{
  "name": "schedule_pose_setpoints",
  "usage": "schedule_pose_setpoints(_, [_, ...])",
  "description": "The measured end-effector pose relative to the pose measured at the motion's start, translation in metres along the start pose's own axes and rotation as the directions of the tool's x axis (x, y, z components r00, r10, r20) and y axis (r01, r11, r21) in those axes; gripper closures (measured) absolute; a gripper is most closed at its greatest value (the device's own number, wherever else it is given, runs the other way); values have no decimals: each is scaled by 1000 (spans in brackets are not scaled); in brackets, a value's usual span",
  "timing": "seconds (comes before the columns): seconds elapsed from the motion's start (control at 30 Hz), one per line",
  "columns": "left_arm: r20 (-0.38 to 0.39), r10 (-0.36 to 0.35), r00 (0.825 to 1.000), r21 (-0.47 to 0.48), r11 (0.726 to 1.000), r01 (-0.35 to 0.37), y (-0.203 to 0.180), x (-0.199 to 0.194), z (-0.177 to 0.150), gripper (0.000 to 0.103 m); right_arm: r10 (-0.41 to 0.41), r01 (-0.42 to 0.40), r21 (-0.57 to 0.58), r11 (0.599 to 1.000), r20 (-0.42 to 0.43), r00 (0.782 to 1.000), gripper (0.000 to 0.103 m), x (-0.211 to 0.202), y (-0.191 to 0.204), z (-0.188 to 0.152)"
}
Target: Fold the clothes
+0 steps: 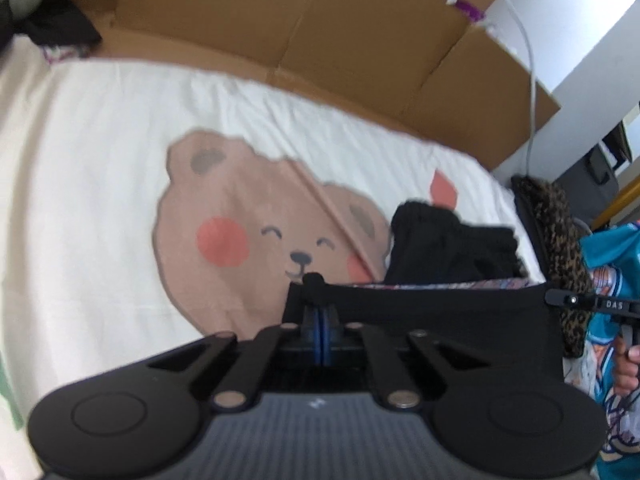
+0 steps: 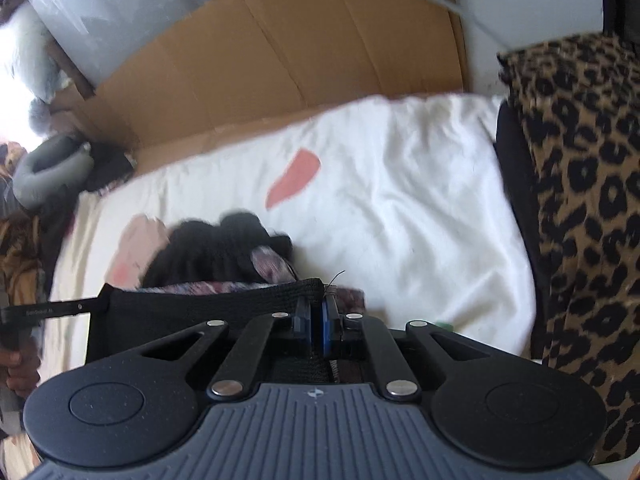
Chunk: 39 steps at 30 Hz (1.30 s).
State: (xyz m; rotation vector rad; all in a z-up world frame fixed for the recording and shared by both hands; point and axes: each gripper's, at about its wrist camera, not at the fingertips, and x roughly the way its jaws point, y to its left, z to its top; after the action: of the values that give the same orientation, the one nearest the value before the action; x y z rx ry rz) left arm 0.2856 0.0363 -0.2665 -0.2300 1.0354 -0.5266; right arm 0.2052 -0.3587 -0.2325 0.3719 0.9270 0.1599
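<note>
Covering most of both views, the white bedsheet printed with a big brown smiling bear face [image 1: 120,152] lies fairly flat on the bed, with flattened brown cardboard panels [image 1: 320,32] propped behind it and a leopard-print fabric piece [image 2: 580,200] at its right edge. Next in size comes the black garment with a patterned pink-purple lining [image 1: 440,308], its waistband stretched taut and lifted between the 2 tools while the rest bunches on the sheet just beyond. The left claw [image 1: 320,320] is pressed together, pinching 1 end of that band; the right claw [image 2: 316,320] pinches the other end the same way. Smallest, a loose thread [image 2: 338,276] sticks up beside the right grip.

Both bites look shallow, close to the band's edge, so the likeliest fault is a corner slipping free if the 2 hands pull further apart. Uneven lowering could also leave the bunched part creased under the fold.
</note>
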Motion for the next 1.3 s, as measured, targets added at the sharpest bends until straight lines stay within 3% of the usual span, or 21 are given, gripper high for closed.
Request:
schedule_pose_setpoints(0.07, [9, 17, 1000, 10, 1000, -17, -3, -2, 2, 101, -21, 21, -19, 1000, 5, 1000, 99, 3, 2, 3])
schedule_pose_setpoints(0.17, [-36, 66, 997, 41, 997, -64, -5, 13, 4, 100, -50, 50, -11, 999, -25, 998, 98, 19, -3, 2])
schedule_pose_setpoints(0.23, [-69, 102, 992, 40, 994, -99, -3, 24, 2, 87, -78, 77, -30, 997, -30, 996, 94, 27, -5, -3])
schedule_pose_setpoints(0.3, [-74, 150, 986, 61, 987, -145, -5, 28, -1, 81, -92, 91, -28, 995, -32, 995, 83, 31, -8, -7])
schedule_pose_setpoints(0.37, [-73, 157, 985, 71, 986, -152, -5, 30, -5, 76, -96, 95, -15, 995, -34, 995, 65, 34, -12, -9])
schedule_pose_setpoints(0.4, [-76, 154, 985, 70, 986, -149, -4, 31, -6, 73, -91, 91, -5, 996, -39, 995, 64, 36, -14, -9])
schedule_pose_setpoints(0.53, [-78, 149, 986, 71, 987, -143, -6, 35, -5, 70, -76, 75, -6, 997, -70, 995, 64, 45, -16, -9])
schedule_pose_setpoints(0.73, [-80, 203, 976, 167, 968, -187, -22, 47, -7, 70, -114, 102, -104, 989, -119, 986, 64, 61, -1, -13])
schedule_pose_setpoints(0.9, [-78, 240, 968, 227, 949, -217, -34, 55, -6, 70, -145, 128, -158, 979, -98, 985, 64, 68, 9, -24])
schedule_pose_setpoints(1.0, [-77, 244, 967, 243, 945, -219, -38, 56, -8, 75, -148, 129, -169, 977, -102, 984, 65, 67, 11, -24])
schedule_pose_setpoints(1.13, [-87, 215, 973, 219, 957, -191, -37, 55, -7, 95, -141, 118, -216, 969, -93, 986, 90, 67, 18, -25])
schedule_pose_setpoints(1.17, [-88, 209, 974, 213, 959, -187, -37, 54, -7, 95, -141, 119, -220, 968, -88, 986, 94, 66, 19, -26])
schedule_pose_setpoints(1.3, [-43, 201, 979, 180, 965, -191, -37, 34, -4, 97, -147, 139, -157, 978, -43, 988, 97, 45, 13, -23])
